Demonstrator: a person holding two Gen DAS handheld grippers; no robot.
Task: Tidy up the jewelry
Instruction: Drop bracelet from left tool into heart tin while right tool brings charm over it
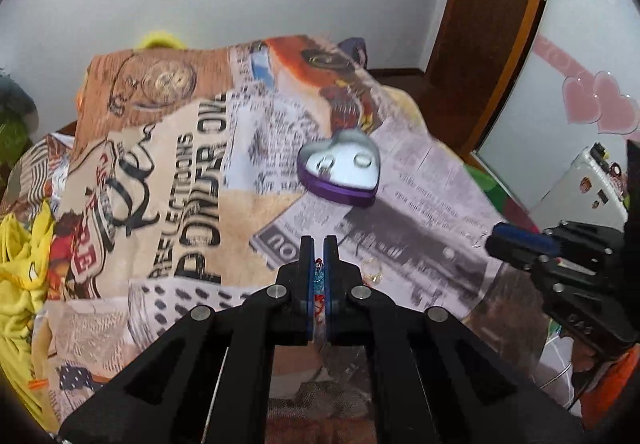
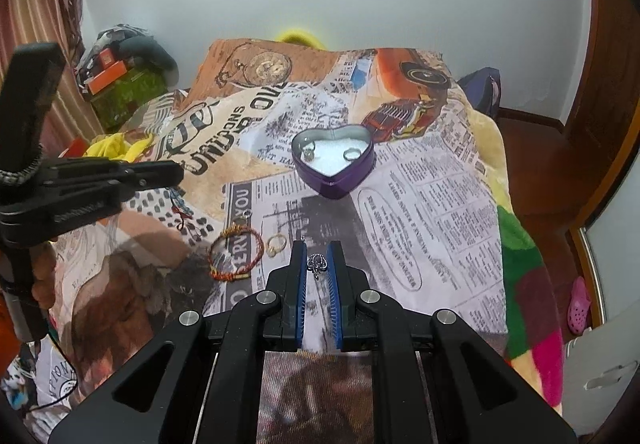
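Your left gripper [image 1: 319, 244] pinches a blue-beaded red-cord bracelet [image 1: 318, 276], your right gripper [image 2: 317, 249] nips a small silver charm [image 2: 317, 264]; carry both to the purple heart-shaped tin [image 2: 340, 184] mid-blanket.

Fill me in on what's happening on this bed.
A person is sorting jewelry into a purple heart-shaped tin, which already holds two rings. The left tongs are shut on a blue beaded string. The right tongs pinch a small silver ring. A red-and-gold bracelet and a gold ring lie on the newspaper-print blanket.
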